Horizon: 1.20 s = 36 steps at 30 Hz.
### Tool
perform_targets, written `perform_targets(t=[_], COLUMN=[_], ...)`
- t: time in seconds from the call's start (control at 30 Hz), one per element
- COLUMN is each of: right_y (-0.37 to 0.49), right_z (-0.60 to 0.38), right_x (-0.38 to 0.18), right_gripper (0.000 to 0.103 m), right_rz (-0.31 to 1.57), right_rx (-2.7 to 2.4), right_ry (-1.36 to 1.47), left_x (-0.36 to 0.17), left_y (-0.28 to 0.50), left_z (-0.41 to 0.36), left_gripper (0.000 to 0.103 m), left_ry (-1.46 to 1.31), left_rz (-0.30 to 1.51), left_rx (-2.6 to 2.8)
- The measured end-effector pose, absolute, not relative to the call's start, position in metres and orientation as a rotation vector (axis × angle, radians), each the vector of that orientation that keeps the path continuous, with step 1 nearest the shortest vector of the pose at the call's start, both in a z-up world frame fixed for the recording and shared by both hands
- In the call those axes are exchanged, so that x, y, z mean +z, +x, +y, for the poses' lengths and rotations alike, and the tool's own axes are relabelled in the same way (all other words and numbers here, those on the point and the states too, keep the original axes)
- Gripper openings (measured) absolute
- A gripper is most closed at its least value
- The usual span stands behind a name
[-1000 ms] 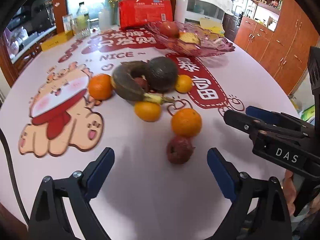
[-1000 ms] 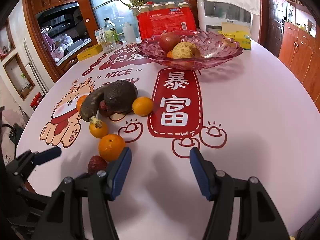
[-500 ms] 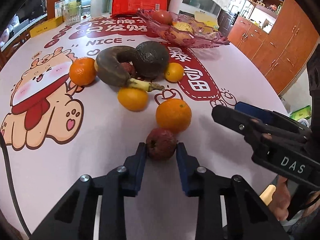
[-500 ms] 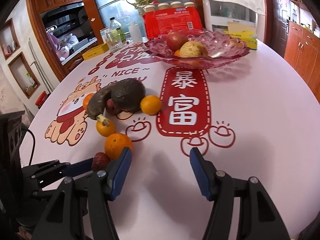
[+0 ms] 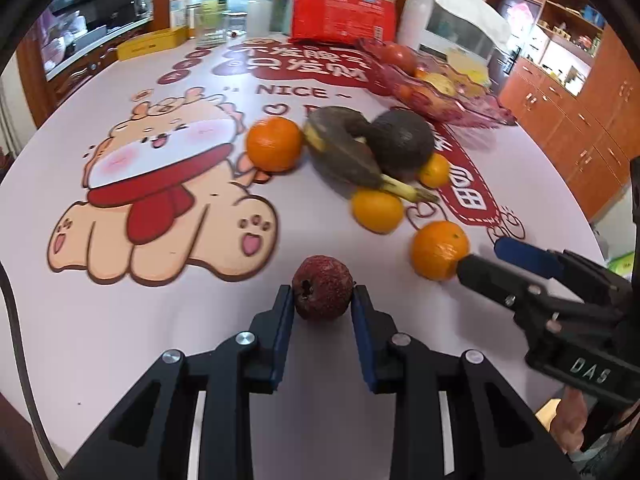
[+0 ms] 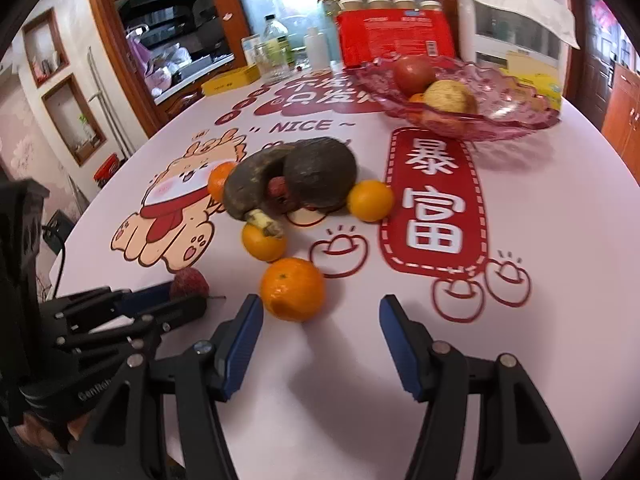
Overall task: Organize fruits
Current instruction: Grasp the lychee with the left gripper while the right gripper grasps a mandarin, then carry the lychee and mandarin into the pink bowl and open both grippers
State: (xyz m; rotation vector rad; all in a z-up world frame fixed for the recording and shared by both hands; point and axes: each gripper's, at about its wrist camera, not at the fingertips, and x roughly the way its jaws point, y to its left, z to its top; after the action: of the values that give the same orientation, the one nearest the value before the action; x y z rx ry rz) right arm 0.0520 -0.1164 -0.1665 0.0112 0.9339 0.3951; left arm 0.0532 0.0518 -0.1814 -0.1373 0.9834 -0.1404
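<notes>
At the bottom centre of the left wrist view, the left gripper (image 5: 323, 304) is clenched on a lychee (image 5: 322, 293): its blue pads press both sides of the small, round, dark red fruit, whose skin is rough and pebbled with a dark pit at the stem end. The lychee sits low on the smooth, matte pink tablecloth (image 5: 120, 340), printed with a cartoon animal in a red scarf. At the right edge of that view the right gripper (image 5: 480, 256), black plastic with blue pads, reaches in, with one fingertip against a glossy, dimpled orange (image 5: 439, 249).

In the right wrist view the right gripper (image 6: 321, 316) stands released at the bottom, jaws apart and holding nothing, with the same orange (image 6: 292, 289) just beyond them, nearer the left pad. At lower left the left gripper (image 6: 176, 300) grips the lychee (image 6: 189, 282).

Further up, in mid-frame, lies a loose cluster: a smaller orange (image 6: 263, 242) under the yellow stem of a curved, blackened banana (image 6: 248, 192), a dull, dark, egg-shaped avocado (image 6: 320, 176) touching it, a second small red fruit (image 6: 277, 188) tucked between the two, one orange (image 6: 370, 201) to the right of the avocado and another (image 6: 219, 181) half hidden at the left.

At upper right stands a scalloped, clear pink bowl (image 6: 520, 96) holding a red apple (image 6: 413, 73) and a tan, speckled pear (image 6: 449, 97). Behind it is a red shrink-wrapped pack of bottles (image 6: 396, 32).
</notes>
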Motion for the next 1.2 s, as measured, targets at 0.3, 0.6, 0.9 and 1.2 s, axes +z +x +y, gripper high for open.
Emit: perform_targets(t=[0.3, 0.6, 0.9, 1.2], right_y=[0.063, 0.065, 0.051, 0.062], right_z=[-0.093, -0.093, -0.111, -0.153], right_x=[-0.181, -0.186, -0.174, -0.118], right_gripper=[0.061, 0.041, 0.04, 0.04], right_rz=[0.97, 0.964, 0.933, 0.851], right_rx=[0.416, 0.421, 0.418, 0.366], right_ry=[-0.031, -0.017, -0.016, 0.041], left_x=[-0.182, -0.185, -0.164, -0.105], left_y=[0.055, 0.059, 0.063, 0.093], left_z=[0.066, 0.07, 0.06, 0.031], left_gripper=[0.028, 0.028, 0.028, 0.028], left_ry=[-0.148, -0.151, -0.124, -0.073], left_rz=[0.982, 0.989, 0.969, 0.933], left_rx=[-0.097, -0.079, -0.097, -0.196])
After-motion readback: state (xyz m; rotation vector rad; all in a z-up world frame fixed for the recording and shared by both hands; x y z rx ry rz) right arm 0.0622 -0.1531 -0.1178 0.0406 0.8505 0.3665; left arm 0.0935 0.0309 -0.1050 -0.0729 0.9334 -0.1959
